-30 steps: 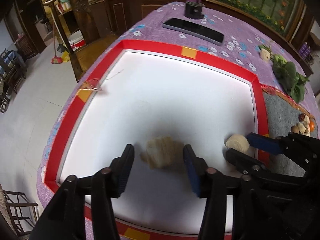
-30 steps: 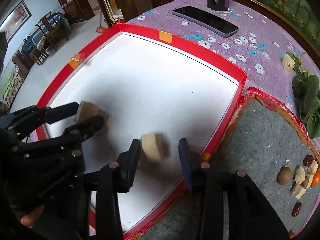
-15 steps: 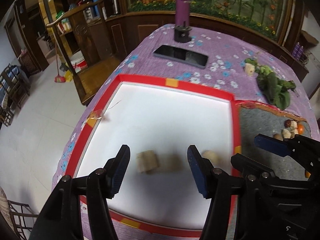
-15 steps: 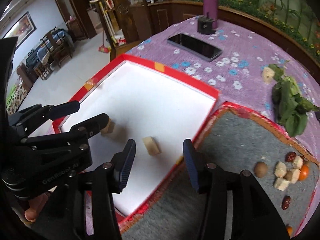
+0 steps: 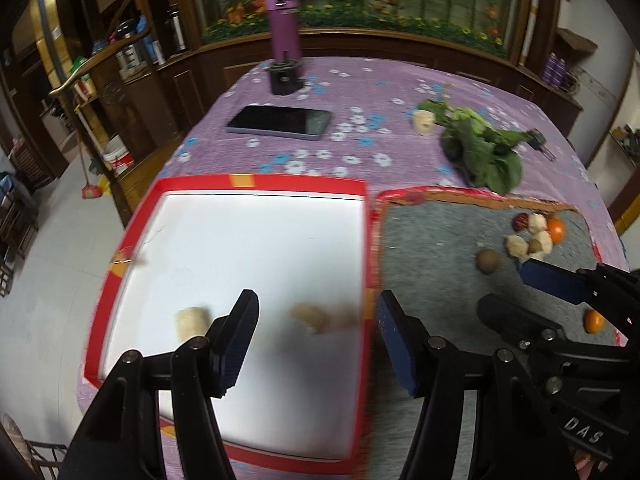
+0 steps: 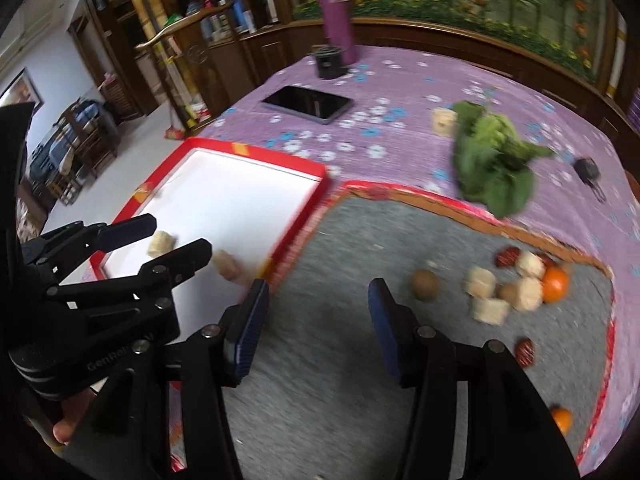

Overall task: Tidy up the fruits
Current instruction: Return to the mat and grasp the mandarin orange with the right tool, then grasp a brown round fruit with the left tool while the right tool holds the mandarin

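Note:
Two pale cut fruit pieces point(image 5: 192, 322) point(image 5: 310, 316) lie in the white tray with the red rim point(image 5: 256, 180), near its front edge. My left gripper point(image 5: 318, 340) hovers open above the tray's right rim with nothing between its fingers. My right gripper point(image 6: 318, 328) hangs over the grey mat point(image 6: 360, 232); its jaws are opening and empty. On the mat's right side sit a brown round fruit point(image 6: 425, 285), pale chunks point(image 6: 480, 284), an orange point(image 6: 555, 285) and red dates point(image 6: 507, 257). The left gripper point(image 6: 176, 240) also shows in the right wrist view, above the two pieces.
A phone point(image 5: 280, 122), a purple bottle point(image 5: 284, 24) behind a black holder, leafy greens point(image 5: 480, 148) and a lone pale chunk point(image 5: 423, 122) lie on the purple flowered cloth beyond. The table drops off to the floor at the left. Another orange point(image 6: 562, 420) lies near the mat's front right.
The pale pieces that sat between each gripper's fingers now lie free in the tray. Both grippers have widened, risen and swung right toward the grey mat.

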